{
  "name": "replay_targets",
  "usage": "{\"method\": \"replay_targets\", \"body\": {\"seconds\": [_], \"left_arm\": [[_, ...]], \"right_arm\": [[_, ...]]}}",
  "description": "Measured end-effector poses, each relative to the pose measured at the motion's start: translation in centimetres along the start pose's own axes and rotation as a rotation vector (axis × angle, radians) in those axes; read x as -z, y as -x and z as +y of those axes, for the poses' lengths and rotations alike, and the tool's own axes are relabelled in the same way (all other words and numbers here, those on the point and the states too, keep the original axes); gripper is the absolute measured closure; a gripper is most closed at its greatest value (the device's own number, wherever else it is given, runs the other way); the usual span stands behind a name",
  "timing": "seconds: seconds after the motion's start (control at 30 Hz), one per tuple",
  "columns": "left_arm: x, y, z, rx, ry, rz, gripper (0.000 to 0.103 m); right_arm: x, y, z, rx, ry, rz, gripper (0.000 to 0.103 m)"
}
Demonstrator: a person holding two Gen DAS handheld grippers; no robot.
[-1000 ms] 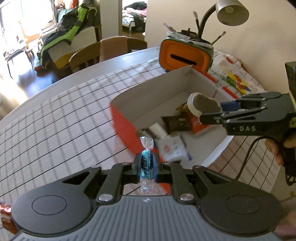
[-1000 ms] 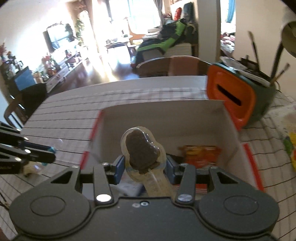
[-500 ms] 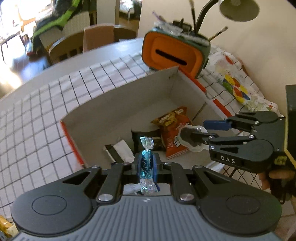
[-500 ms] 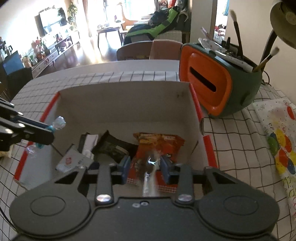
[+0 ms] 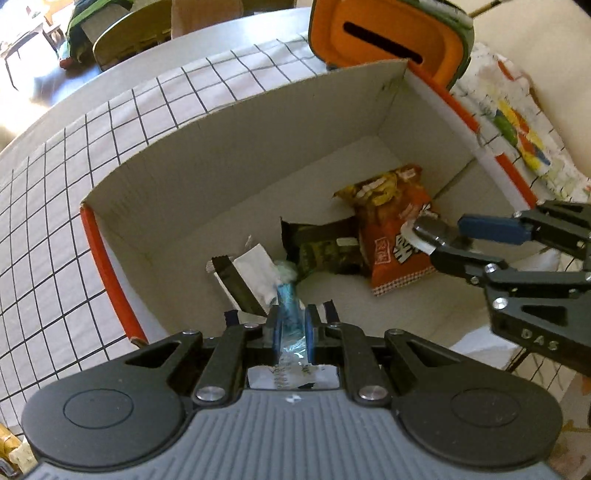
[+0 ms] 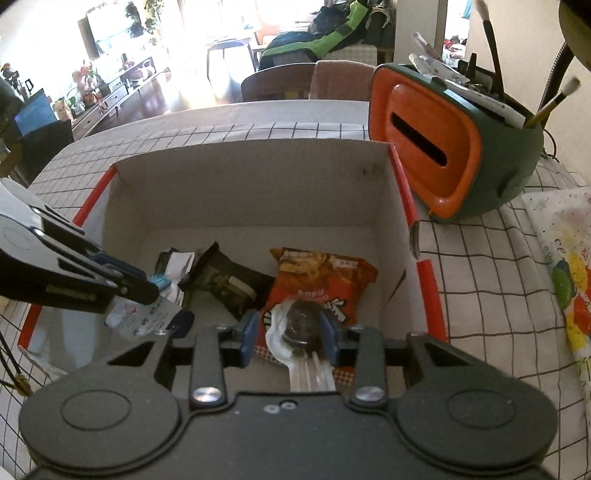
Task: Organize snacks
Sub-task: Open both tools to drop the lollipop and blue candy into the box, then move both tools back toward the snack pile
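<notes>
An open cardboard box [image 5: 229,155] with orange edges [image 6: 258,177] holds an orange snack bag [image 5: 391,236] [image 6: 317,280], a dark wrapped bar [image 5: 325,247] [image 6: 221,280] and white packets [image 5: 255,273] [image 6: 144,314]. My left gripper [image 5: 291,325] is shut on a blue wrapped candy [image 5: 287,306] over the box's near left part; it shows at the left of the right wrist view [image 6: 147,286]. My right gripper [image 6: 290,328] holds a clear-wrapped dark chocolate snack [image 6: 301,321] low over the orange bag; it also shows in the left wrist view [image 5: 439,236].
An orange and green tissue holder [image 6: 443,147] with brushes stands behind the box [image 5: 388,33]. A colourful printed bag [image 6: 565,266] lies at the right. The table has a checked cloth [image 5: 74,192]. Chairs [image 6: 288,79] stand at the far edge.
Both grippers have moved forward and down into the box with their snacks. The right gripper's jaws stand wider around the chocolate snack than before.
</notes>
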State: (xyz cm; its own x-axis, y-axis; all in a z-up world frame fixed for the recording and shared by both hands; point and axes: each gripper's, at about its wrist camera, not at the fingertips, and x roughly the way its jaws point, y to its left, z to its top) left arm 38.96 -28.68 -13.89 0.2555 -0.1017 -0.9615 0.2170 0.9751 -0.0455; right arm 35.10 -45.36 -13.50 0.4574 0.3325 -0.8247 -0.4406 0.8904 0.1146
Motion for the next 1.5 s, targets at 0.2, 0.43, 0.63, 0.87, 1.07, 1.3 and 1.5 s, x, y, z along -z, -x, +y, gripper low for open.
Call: {"method": "replay_targets", "body": {"seconds": [0.2,0.43,0.63,0.87,1.07,1.3,1.5], "left_arm": [[0.1,0.1,0.3,0.000,-0.004,-0.013,0.090],[0.7,1.6,0.6,0.018,0.007,-0.055,0.075],[1.7,4.1,1.0,0.015,-0.001,-0.122,0.072],[3.5,7.1,1.8,0.005,-0.001,-0.204,0.051],[5.2,9.7,2.9,0.006,0.005,-0.264,0.044],[7.5,12.0,4.4,-0.003,-0.002,-0.328,0.042],[10.0,14.2,6.5,-0.005,0.013,-0.379,0.032]], "right_arm": [[-0.2,0.4,0.4,-0.017,-0.008,0.008,0.067],[-0.3,1.4,1.2,-0.039,-0.017,-0.005,0.067],[-0.4,3.1,2.1,-0.077,-0.032,-0.032,0.066],[-0.4,5.5,4.1,-0.082,-0.009,-0.081,0.063],[-0.6,6.9,6.0,-0.072,0.001,-0.106,0.054],[-0.8,8.1,8.7,-0.075,0.015,-0.153,0.026],[-1.0,8.5,11.3,-0.103,0.029,-0.176,0.018]]}}
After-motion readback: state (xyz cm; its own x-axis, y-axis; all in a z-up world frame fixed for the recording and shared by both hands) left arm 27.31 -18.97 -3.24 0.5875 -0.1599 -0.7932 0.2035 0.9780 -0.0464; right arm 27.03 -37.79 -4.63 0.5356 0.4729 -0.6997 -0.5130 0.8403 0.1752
